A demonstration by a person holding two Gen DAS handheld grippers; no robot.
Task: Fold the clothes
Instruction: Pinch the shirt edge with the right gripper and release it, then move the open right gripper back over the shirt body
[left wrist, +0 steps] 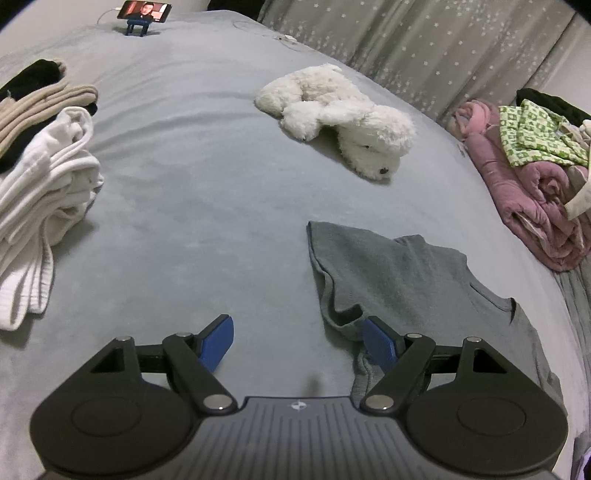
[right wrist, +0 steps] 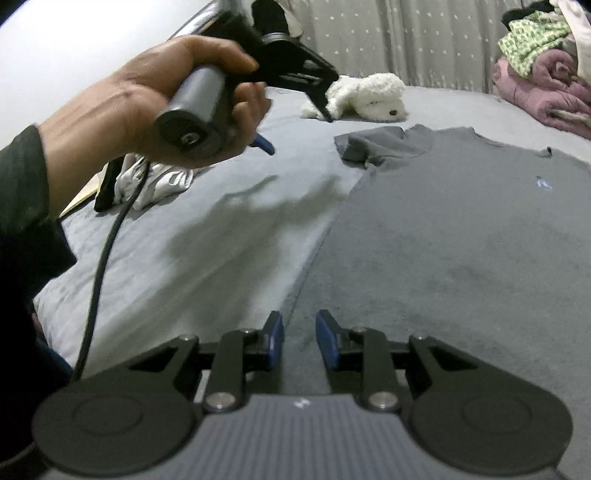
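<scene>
A grey T-shirt [left wrist: 402, 280] lies spread flat on the grey bed, collar toward the far right, with its left sleeve folded a little. It also shows in the right wrist view [right wrist: 461, 229]. My left gripper [left wrist: 297, 339] is wide open above the bed beside the shirt's left sleeve, its right finger [left wrist: 376, 343] over the sleeve edge. It appears held in a hand in the right wrist view [right wrist: 295, 122]. My right gripper [right wrist: 299, 341] is partly open, empty, low over the shirt's bottom left edge.
A white plush dog [left wrist: 332, 118] lies beyond the shirt. Folded white, beige and black clothes [left wrist: 44, 162] are stacked at the left. A pink blanket with loose clothes [left wrist: 532, 177] is piled at the right. A phone on a stand [left wrist: 142, 14] sits far back. Curtains hang behind.
</scene>
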